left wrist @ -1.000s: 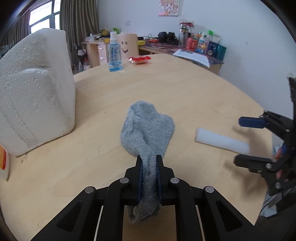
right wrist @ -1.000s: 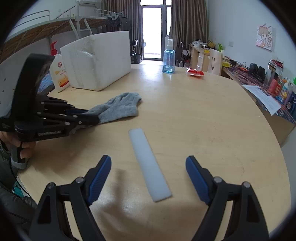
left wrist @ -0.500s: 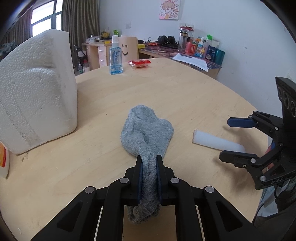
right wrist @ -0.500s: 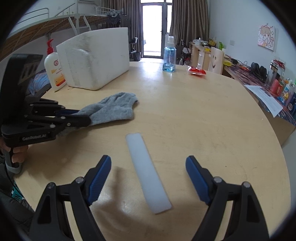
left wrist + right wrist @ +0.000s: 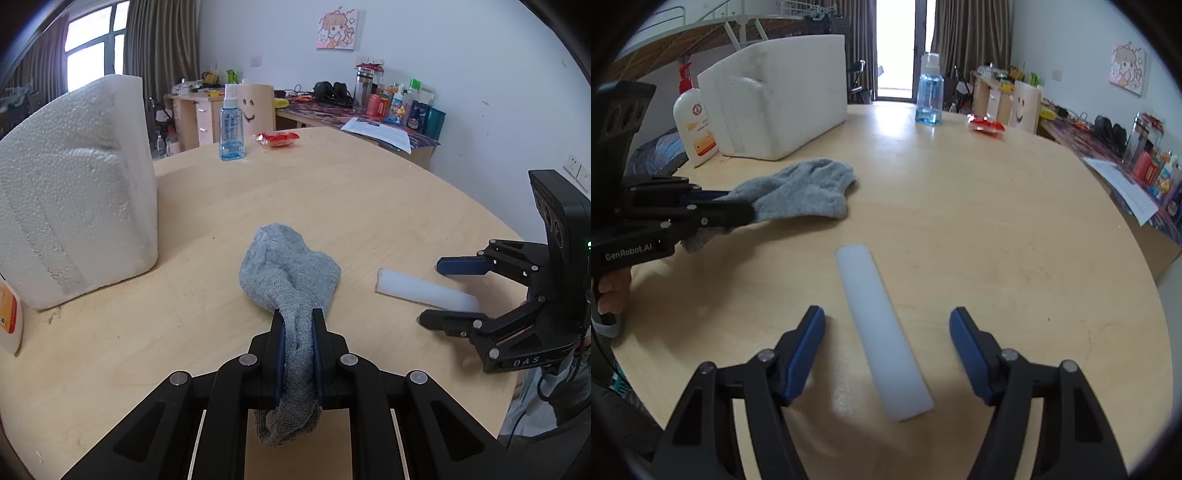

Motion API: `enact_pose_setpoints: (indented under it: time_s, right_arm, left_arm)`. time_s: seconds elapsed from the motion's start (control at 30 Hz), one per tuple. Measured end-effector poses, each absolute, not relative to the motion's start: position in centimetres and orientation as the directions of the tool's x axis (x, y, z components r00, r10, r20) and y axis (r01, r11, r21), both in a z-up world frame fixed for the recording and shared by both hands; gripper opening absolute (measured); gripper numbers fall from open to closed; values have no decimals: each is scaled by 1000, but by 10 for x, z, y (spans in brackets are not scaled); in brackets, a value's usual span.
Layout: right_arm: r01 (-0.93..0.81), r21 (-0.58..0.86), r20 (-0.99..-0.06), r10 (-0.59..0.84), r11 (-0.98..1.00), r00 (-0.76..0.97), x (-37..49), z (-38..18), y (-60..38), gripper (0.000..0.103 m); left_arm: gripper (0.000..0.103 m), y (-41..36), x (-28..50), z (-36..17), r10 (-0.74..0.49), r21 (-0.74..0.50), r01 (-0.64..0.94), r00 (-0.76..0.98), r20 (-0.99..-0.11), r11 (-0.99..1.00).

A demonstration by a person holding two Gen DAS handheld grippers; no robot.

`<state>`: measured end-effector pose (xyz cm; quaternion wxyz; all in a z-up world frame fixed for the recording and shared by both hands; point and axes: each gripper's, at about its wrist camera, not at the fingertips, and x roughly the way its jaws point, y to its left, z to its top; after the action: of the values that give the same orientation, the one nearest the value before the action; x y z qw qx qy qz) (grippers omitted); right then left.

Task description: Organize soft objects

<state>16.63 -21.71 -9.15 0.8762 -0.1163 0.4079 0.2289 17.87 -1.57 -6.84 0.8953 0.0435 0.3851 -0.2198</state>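
A grey sock (image 5: 288, 273) lies on the round wooden table (image 5: 351, 199); it also shows in the right wrist view (image 5: 798, 192). My left gripper (image 5: 298, 321) is shut on the sock's cuff end, and the toe end rests on the table. A white foam strip (image 5: 882, 328) lies on the table to the right of the sock, also seen in the left wrist view (image 5: 424, 290). My right gripper (image 5: 886, 332) is open, with its fingers on either side of the strip's near half.
A large white styrofoam block (image 5: 74, 192) stands at the left, with a lotion pump bottle (image 5: 692, 122) beside it. A blue spray bottle (image 5: 232, 125) and a red packet (image 5: 279, 138) sit at the far side. A cluttered desk (image 5: 369, 110) lies beyond the table.
My right gripper has moved forward over the foam strip, so its open fingers now flank it. My left gripper has kept its hold on the sock and shifted slightly.
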Motion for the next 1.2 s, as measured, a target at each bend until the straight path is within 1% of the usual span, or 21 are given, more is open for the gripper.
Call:
enact_pose_setpoints:
  time_s: [0.03,0.07,0.1,0.17,0.23,0.27,0.3,0.37,0.47,0.63,0.83,1.07,1.2]
  right_arm:
    - [-497,-19,-773,302,868,558,166,-91,-217,63]
    - [-504,-18,-774,306,864,554,165,-89,-218,54]
    - [-499,-20,-775,302,866,555,165,-89,-219,53]
    - [-502,-23,-776,301,865,554,164,-89,-220,39]
    - [-507,-24,-779,302,861,550,162,-88,-219,36]
    - [-507,-29,-778,299,861,553,161,-89,-219,31]
    - [-513,-30,-776,303,858,553,159,-89,-218,28]
    - [-519,-47,-771,299,854,562,157,-89,-215,27]
    - [-507,-34,-770,301,861,563,158,-89,-217,25]
    - [-505,69,-743,382,860,549,156,-82,-222,23]
    - [-512,97,-696,426,853,578,142,-67,-218,23]
    - [-506,133,-633,466,852,618,125,-44,-220,23]
    - [-514,156,-601,494,844,629,115,-33,-217,23]
  left_arm:
    - [13,-16,178,-68,-360,-92,427,608,-708,900]
    - [13,-15,178,-68,-361,-92,426,610,-706,900]
    - [13,-15,178,-67,-362,-93,426,611,-704,900]
    - [13,-15,176,-66,-366,-96,428,612,-701,899]
    - [13,-15,176,-66,-364,-95,424,616,-699,901]
    - [13,-15,175,-65,-361,-91,423,620,-697,902]
    - [13,-15,174,-64,-362,-91,423,622,-695,902]
    - [13,-14,172,-63,-365,-91,424,626,-689,901]
    - [13,-13,171,-61,-364,-94,418,634,-683,904]
    - [13,-10,165,-57,-346,-85,400,646,-680,913]
    - [13,-7,158,-48,-327,-76,376,665,-671,923]
    - [13,-5,136,-27,-304,-54,351,712,-633,935]
    - [13,-3,118,-11,-289,-45,327,752,-592,944]
